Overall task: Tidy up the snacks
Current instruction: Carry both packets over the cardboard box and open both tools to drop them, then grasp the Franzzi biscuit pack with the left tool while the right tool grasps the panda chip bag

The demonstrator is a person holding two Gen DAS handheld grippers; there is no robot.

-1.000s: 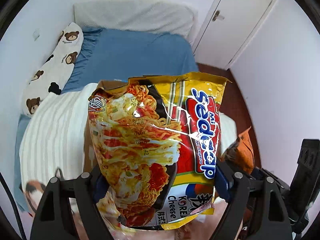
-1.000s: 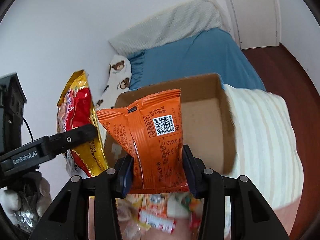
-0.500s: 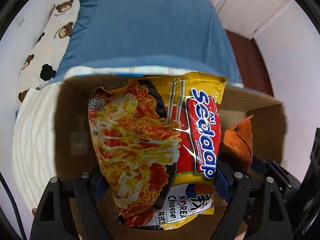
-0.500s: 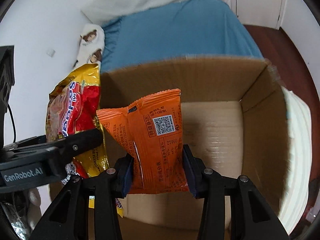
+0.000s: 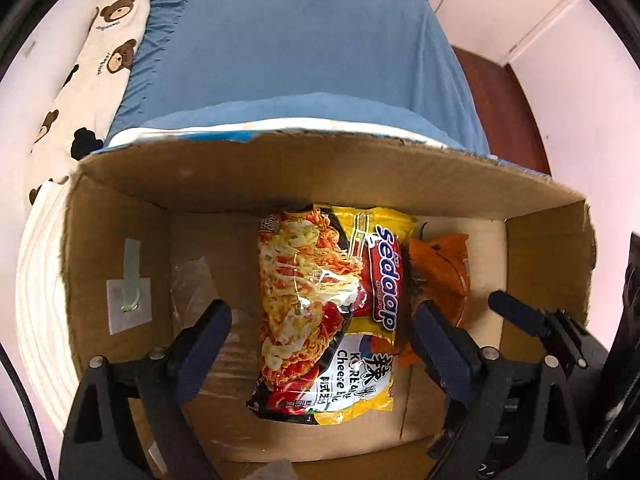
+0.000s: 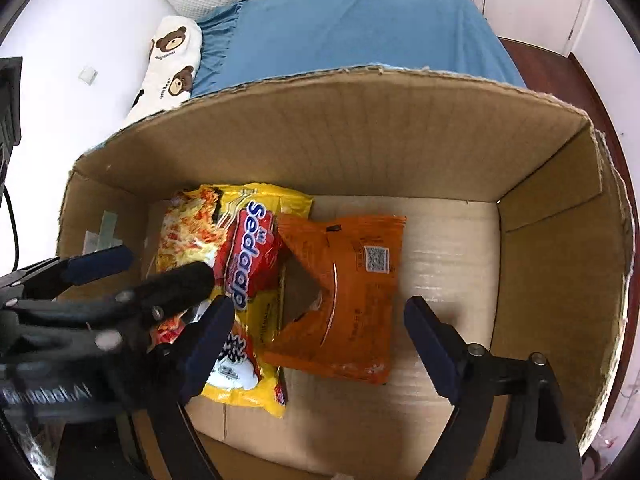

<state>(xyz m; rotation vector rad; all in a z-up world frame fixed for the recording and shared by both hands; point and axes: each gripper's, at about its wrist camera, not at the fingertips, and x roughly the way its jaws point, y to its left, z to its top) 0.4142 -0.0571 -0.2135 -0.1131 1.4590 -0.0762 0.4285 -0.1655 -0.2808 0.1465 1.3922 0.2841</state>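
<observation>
A yellow and red Mi Sedaap noodle packet (image 5: 332, 312) lies flat on the floor of an open cardboard box (image 5: 304, 168). An orange snack packet (image 6: 348, 292) lies beside it on its right, partly over its edge; it also shows in the left wrist view (image 5: 440, 268). My left gripper (image 5: 320, 336) is open above the noodle packet and holds nothing. My right gripper (image 6: 316, 328) is open above the orange packet and holds nothing. The left gripper also shows at the left of the right wrist view (image 6: 136, 268).
The box (image 6: 400, 136) stands on a bed with a blue sheet (image 5: 296, 48) and a white striped blanket (image 5: 36, 280). A bear-print pillow (image 5: 96, 60) lies at the left by the wall. Brown wooden floor (image 5: 504, 104) shows at the right.
Both grippers moved down over the box and opened. The noodle packet and the orange packet dropped from the jaws onto the box floor.
</observation>
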